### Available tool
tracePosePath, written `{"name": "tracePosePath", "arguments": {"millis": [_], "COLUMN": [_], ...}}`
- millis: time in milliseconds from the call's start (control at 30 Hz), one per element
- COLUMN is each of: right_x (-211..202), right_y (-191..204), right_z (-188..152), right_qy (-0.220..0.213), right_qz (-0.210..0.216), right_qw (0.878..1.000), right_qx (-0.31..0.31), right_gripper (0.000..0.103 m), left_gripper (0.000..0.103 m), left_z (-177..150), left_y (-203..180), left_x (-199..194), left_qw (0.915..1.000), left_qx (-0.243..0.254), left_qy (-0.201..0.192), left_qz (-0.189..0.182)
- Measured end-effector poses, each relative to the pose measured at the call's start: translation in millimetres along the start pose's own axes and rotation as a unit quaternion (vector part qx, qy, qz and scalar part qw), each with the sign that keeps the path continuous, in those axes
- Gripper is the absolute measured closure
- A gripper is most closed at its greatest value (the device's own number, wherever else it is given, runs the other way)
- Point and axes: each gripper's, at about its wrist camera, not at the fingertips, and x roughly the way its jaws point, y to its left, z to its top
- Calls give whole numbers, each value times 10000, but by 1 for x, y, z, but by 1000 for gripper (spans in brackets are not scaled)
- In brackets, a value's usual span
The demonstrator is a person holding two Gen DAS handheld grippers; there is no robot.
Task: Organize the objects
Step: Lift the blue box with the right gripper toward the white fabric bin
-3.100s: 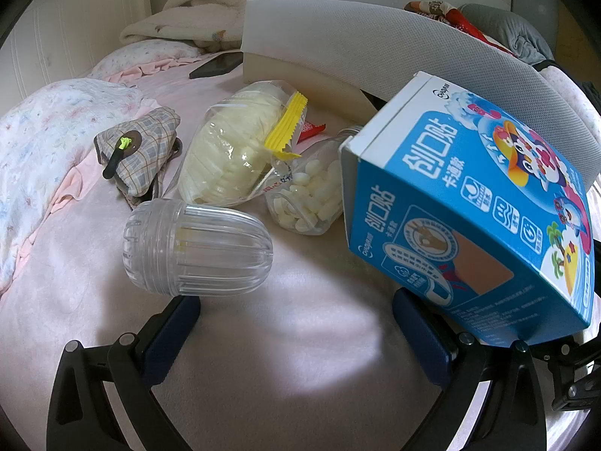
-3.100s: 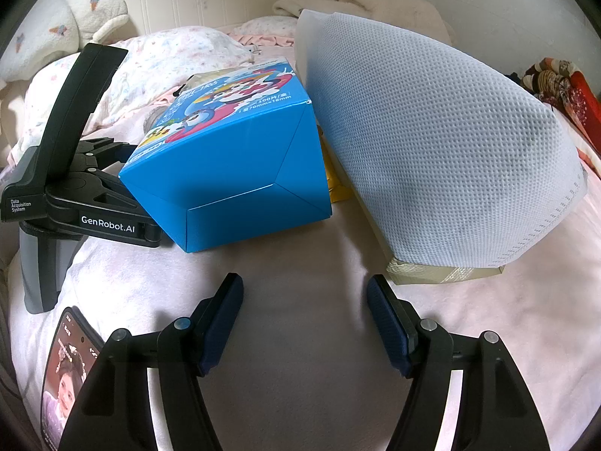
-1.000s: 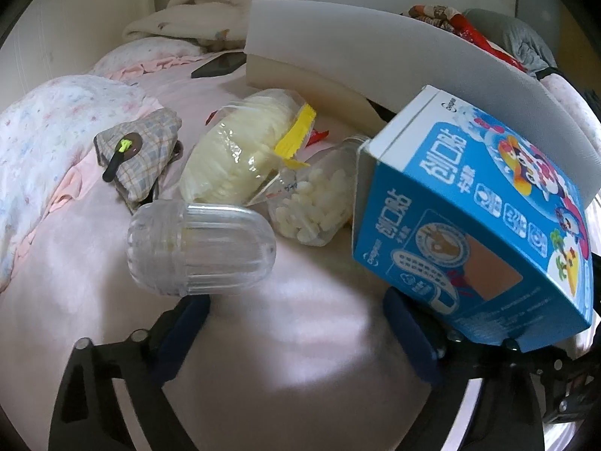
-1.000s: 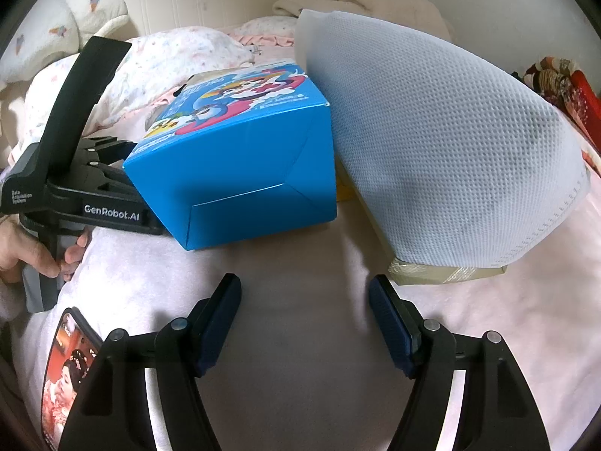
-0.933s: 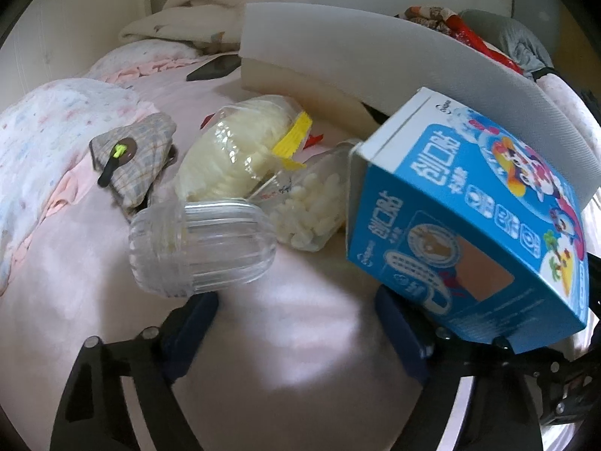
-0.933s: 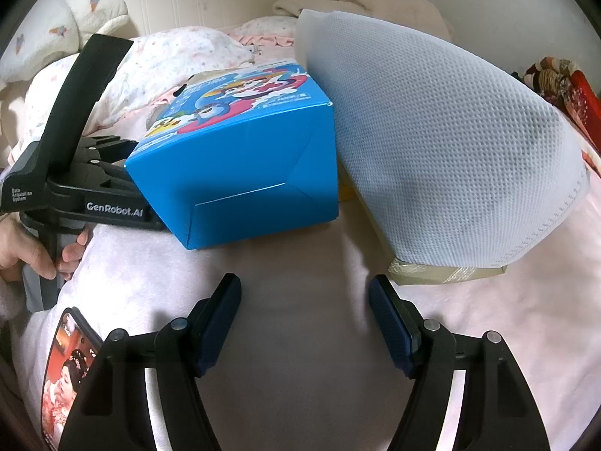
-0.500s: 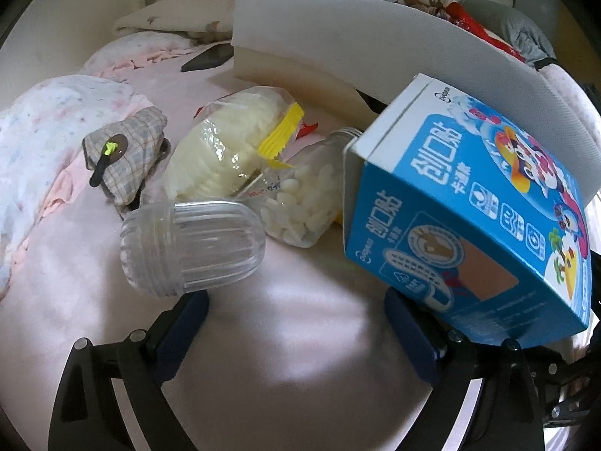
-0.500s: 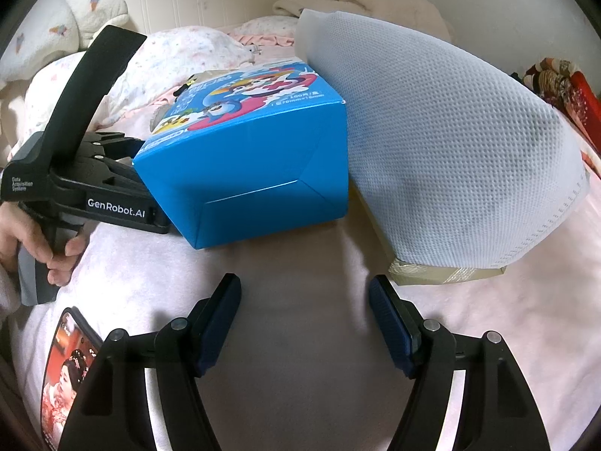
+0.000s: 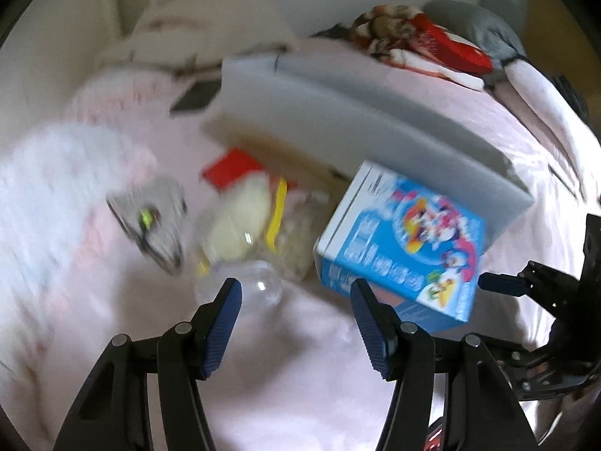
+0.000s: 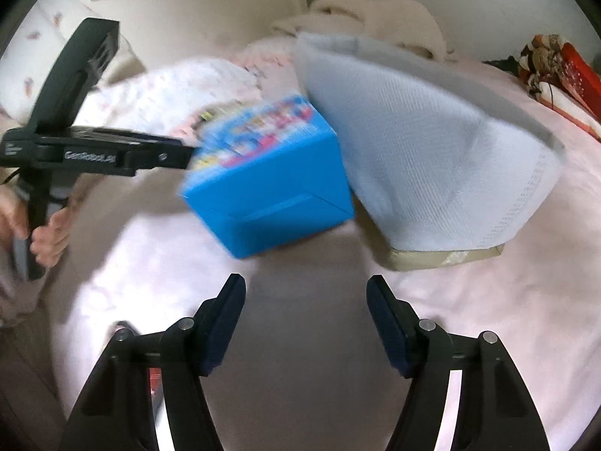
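Beside the white foam pad [image 9: 375, 120] on the bed, the blue box [image 9: 405, 248] leans; both hand-held grippers, left [image 9: 296, 312] just narrowed and right [image 10: 306, 315], gape empty. Nudging could topple it.

Left hand-held gripper [image 9: 295, 302] just narrowed, seemingly empty; right [image 10: 306, 300] gapes.

Bare pink sheet [image 10: 308, 342] near; blue box [image 10: 278, 203] and grey pad [image 10: 424, 173] blocking beyond; clutter far left.
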Motion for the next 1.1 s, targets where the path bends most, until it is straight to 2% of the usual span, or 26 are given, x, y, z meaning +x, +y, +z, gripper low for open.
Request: {"name": "tracePosePath", "arguments": {"millis": [67,133,167,233,367,467,600,733,933,1100], "right_x": [-7,-10,-3,-15,-15,7,0,5,14,8], "right_y": [2,13,25,30,28,45,55,59,63,55], "right_z": [3,8,18,9,19,17,12,12,17,16], "right_qy": [-136,-279,-331,-370,-401,-364,-319,-426,-332,-285], "right_qz": [116,159,178,176,23,-223,-501,-765,-887,-696], "right_qw": [9998,9995,9993,9992,9992,9990,9980,9960,9951,9970], "right_qx": [5,-34,-48,-44,-89,-139,-199,-196,-276,-158], "right_gripper": [36,36,36,36,36,36,36,39,44,48], "left_gripper": [44,44,44,44,44,44,44,44,44,44], "left_z": [7,17,23,30,39,34,33,34,38,39], "left_y": [-4,-3,0,6,13,17,10,-1,-9,-9], "left_x": [-10,-13,-10,1,31,35,37,42,32,23], "left_qw": [9997,9995,9990,9960,9916,9875,9857,9810,9812,9805], "left_qx": [193,157,82,66,60,6,178,192,233,177], "left_qy": [-134,-257,-273,-210,16,18,67,151,312,357], "left_qz": [22,-136,-344,-868,-1292,-1578,-1674,-1923,-1891,-1926]}}
